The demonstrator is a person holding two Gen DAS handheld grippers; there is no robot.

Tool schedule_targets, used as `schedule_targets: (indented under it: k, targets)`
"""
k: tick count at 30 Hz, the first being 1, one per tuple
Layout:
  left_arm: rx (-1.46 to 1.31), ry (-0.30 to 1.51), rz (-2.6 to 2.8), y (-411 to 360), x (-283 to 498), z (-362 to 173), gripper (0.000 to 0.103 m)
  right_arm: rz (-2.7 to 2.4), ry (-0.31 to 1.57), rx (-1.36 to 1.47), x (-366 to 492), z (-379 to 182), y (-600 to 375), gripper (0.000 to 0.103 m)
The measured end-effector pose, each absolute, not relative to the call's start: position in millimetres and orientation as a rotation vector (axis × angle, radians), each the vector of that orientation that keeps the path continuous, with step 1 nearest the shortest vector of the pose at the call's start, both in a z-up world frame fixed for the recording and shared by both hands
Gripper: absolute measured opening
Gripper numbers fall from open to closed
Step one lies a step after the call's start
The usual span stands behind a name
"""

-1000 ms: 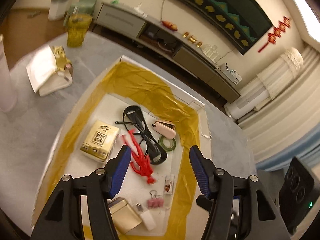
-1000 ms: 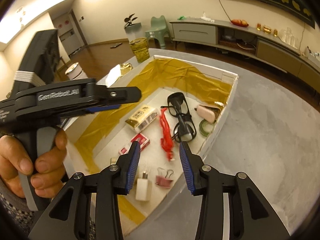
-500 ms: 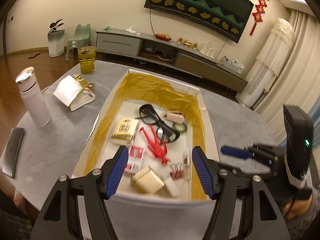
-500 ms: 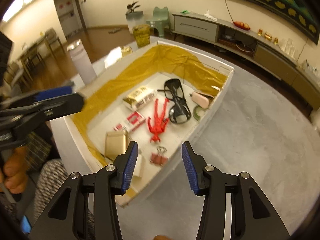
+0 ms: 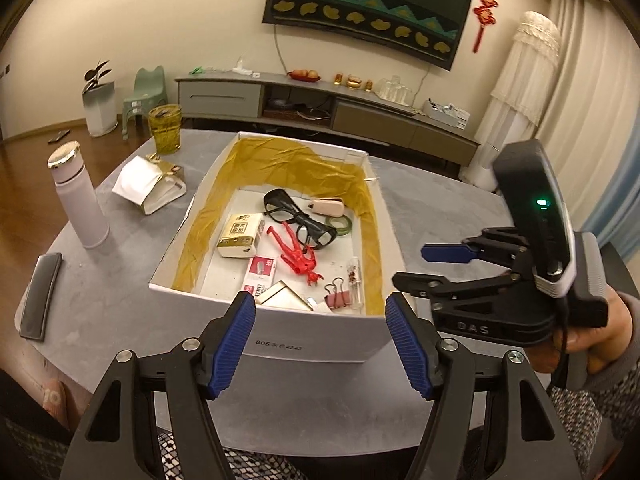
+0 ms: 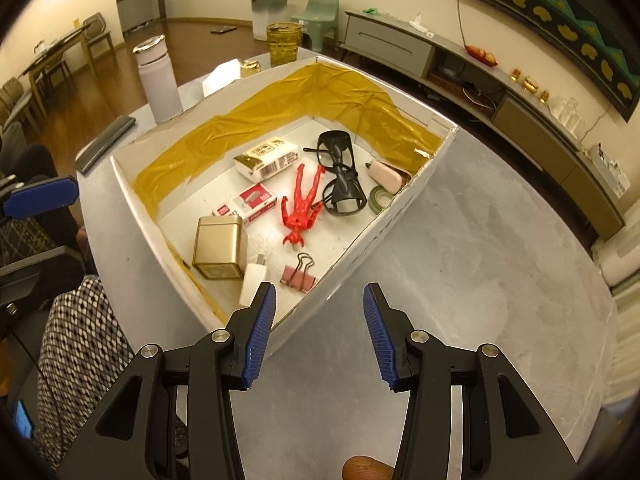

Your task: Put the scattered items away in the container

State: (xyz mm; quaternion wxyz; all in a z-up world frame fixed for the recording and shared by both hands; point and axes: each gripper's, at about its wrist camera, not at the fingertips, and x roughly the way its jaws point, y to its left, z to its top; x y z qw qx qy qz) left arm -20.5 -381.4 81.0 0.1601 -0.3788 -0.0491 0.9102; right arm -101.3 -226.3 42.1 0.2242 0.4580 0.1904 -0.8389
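A white box lined with gold foil sits on the grey table. Inside lie a red figure, black glasses, a gold tin, a red-and-white packet, a pink binder clip, a white charger, a gold-and-white pack and a green tape roll. My left gripper hangs open, empty, before the box's near wall. My right gripper is open and empty beside the box's right corner.
On the table left of the box stand a pink bottle, a dark phone, a white-and-gold pouch and a yellow glass. Bare grey tabletop spreads right of the box. A person's patterned clothing is at the near edge.
Both grippers have pulled back and away from over the box; the left one now sits low in front of its near wall. Items in the box have not moved.
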Motion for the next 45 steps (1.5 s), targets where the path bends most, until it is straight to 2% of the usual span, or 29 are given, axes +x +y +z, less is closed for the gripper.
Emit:
schedule_targets:
  k: [17,37,45]
  targets:
    - [-1.028,-0.022,2.617,-372,-3,92,0.072,-2.322,0.639,1.213,-84,56,-239,0.049]
    - [-1.044,0.003,2.587,-364,-3,87,0.072,-2.329,0.650,1.199,-80,56,-239,0.048]
    - [-1.063,-0.048,2.580,-368,-8,89,0.073,-2.336,0.635,1.202,-84,57,-236,0.048]
